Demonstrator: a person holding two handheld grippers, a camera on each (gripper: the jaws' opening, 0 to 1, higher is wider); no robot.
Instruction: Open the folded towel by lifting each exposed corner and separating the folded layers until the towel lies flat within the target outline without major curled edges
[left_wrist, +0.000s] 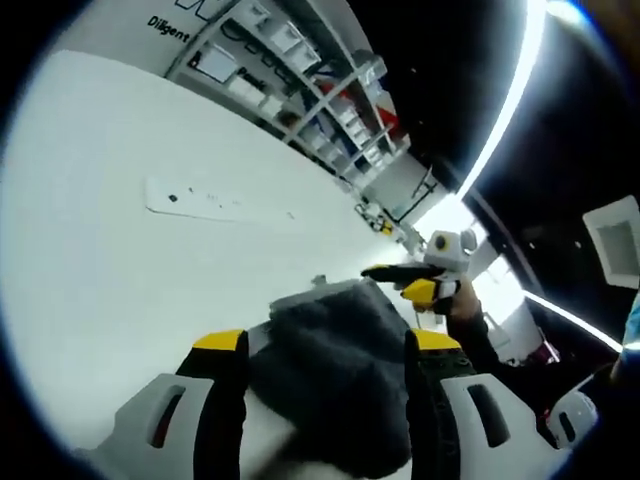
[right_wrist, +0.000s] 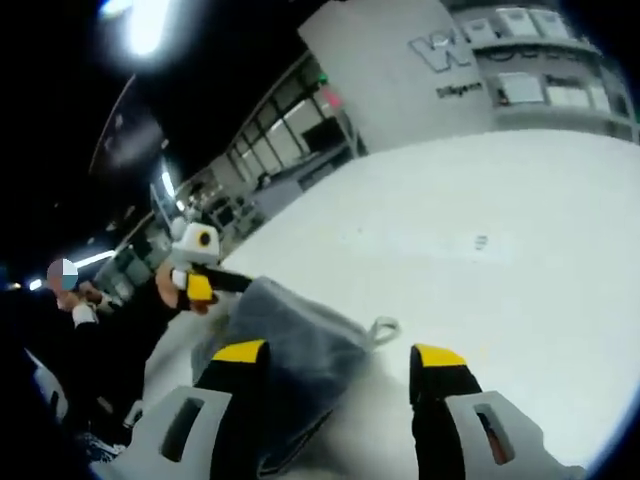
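- Towel is dark grey and fluffy. In the left gripper view it lies bunched on the white table, low in the middle of the picture.
- On the left of that view, a flat white strip lies on the table, well apart from the towel.
- The left gripper has black jaws with yellow tips. The jaws stand wide apart, one on each side of the towel. The towel sits between them and looks loose, not pinched.
- To the right, behind the towel, the right gripper comes in. A hand holds it. Its tips sit at the far edge of the towel. I cannot tell from this view if it is pinching the cloth.
- Far back stand shelves with boxes on them.
- In the right gripper view, on the left, a person's dark sleeve and the left gripper reach to the towel. Its tips touch the towel's far side.
- The towel lies folded on the table, and a small loop sticks out at its right corner.
- The right gripper is let go and wide. Its left jaw is over the towel and its right jaw is over bare table.
- A grey wall with letters stands far behind.
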